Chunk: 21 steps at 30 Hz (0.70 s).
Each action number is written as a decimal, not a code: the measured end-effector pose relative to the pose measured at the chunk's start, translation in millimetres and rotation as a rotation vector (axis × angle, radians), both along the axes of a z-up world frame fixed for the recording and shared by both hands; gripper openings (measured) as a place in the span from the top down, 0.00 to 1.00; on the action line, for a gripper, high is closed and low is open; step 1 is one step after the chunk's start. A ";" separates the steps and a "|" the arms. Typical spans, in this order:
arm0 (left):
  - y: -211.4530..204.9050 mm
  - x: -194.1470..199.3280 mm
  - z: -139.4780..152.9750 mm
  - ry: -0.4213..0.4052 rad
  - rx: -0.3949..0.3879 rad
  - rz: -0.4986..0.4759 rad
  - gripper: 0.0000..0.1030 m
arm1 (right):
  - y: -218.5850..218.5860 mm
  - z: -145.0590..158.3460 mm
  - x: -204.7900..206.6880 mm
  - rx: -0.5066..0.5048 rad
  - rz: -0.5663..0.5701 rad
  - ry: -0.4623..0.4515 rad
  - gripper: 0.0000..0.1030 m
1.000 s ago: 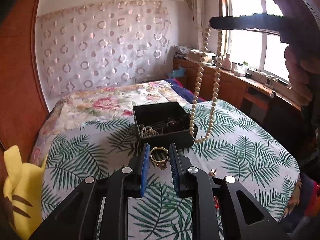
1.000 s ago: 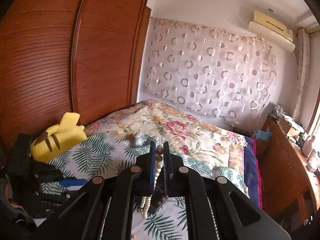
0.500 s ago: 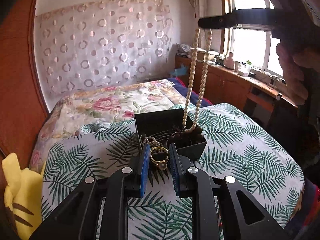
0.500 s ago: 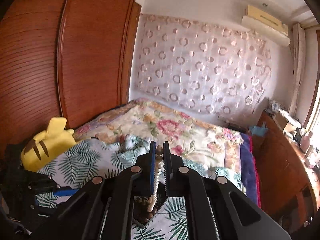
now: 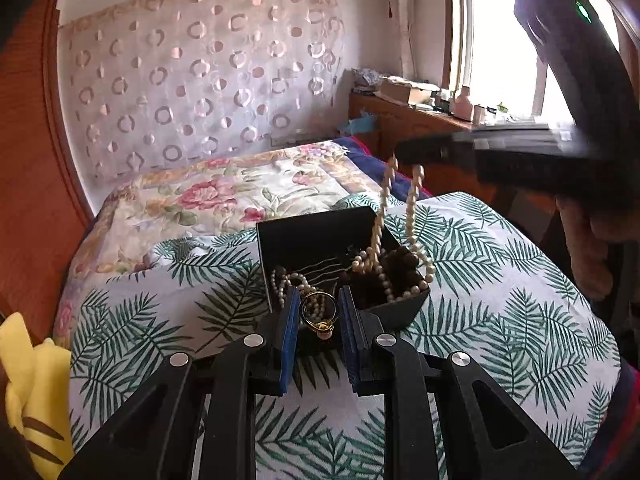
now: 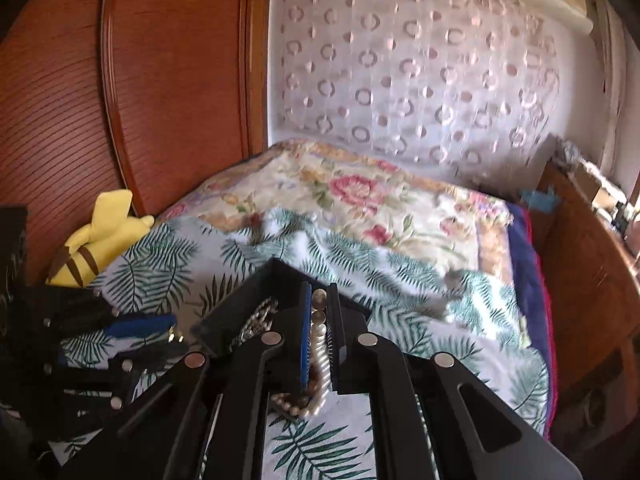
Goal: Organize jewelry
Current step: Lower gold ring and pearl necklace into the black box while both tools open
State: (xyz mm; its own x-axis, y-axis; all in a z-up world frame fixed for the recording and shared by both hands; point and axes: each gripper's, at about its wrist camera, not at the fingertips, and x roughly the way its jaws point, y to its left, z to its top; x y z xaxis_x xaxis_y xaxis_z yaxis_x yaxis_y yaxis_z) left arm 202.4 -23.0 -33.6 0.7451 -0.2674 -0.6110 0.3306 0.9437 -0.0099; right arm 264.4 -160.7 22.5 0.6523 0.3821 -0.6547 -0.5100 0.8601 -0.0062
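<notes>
Above the black box, which sits on the palm-print bed cover, the right tool is clamped on a cream bead necklace whose lower loop already lies inside. At the box's near rim, the left tool pinches a gold ring. Step in hand: depositing both pieces. Next, each tool likely must open over the box, which also holds a pearl strand and dark beads.

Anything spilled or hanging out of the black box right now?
Yes: part of the pearl necklace drapes over the right rim of the black box, while its upper loop hangs from the right hand-held gripper.
</notes>
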 end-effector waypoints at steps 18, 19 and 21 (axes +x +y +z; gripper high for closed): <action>-7.2 47.7 -15.4 0.055 0.007 0.035 0.82 | 3.4 38.3 -4.8 0.123 0.042 -0.105 0.92; -6.6 48.4 -15.6 0.056 0.005 0.035 0.82 | 3.7 40.4 -3.3 0.121 0.042 -0.099 0.92; -4.7 48.3 -15.0 0.054 0.001 0.037 0.74 | 3.9 38.9 0.5 0.118 0.035 -0.072 0.91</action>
